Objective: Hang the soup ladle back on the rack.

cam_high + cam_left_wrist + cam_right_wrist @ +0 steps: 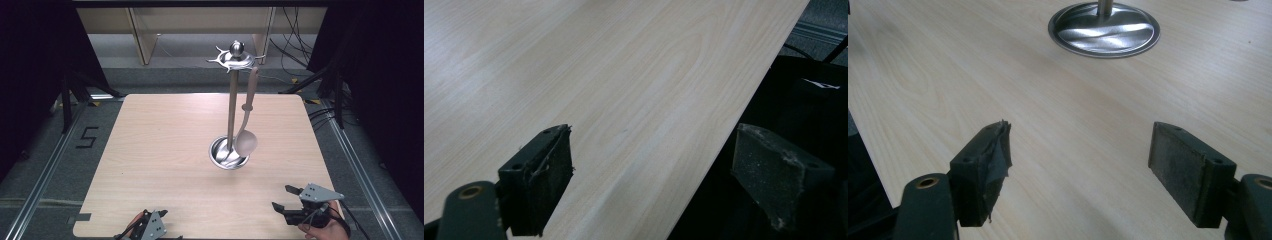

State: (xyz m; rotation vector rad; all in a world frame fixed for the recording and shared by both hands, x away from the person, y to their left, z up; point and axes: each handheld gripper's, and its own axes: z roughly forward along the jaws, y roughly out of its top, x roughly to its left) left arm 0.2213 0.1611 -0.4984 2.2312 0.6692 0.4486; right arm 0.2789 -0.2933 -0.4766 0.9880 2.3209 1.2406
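A metal utensil stand (231, 100) rises from a round steel base (228, 153) near the middle of the wooden table (160, 145). A grey ladle (246, 131) hangs from a hook at its top ring (233, 60), bowl down beside the pole. My right gripper (285, 198) hovers over the table's near right corner, open and holding nothing; in the right gripper view the base (1104, 30) lies ahead of its jaws (1079, 167). My left gripper (150, 220) is at the near edge, left of centre, open over the table's rim (651, 165).
Black curtains flank the table on both sides. Cables trail on the floor at the back right, and wooden furniture legs stand behind the table. A "5" is marked on the floor at the left.
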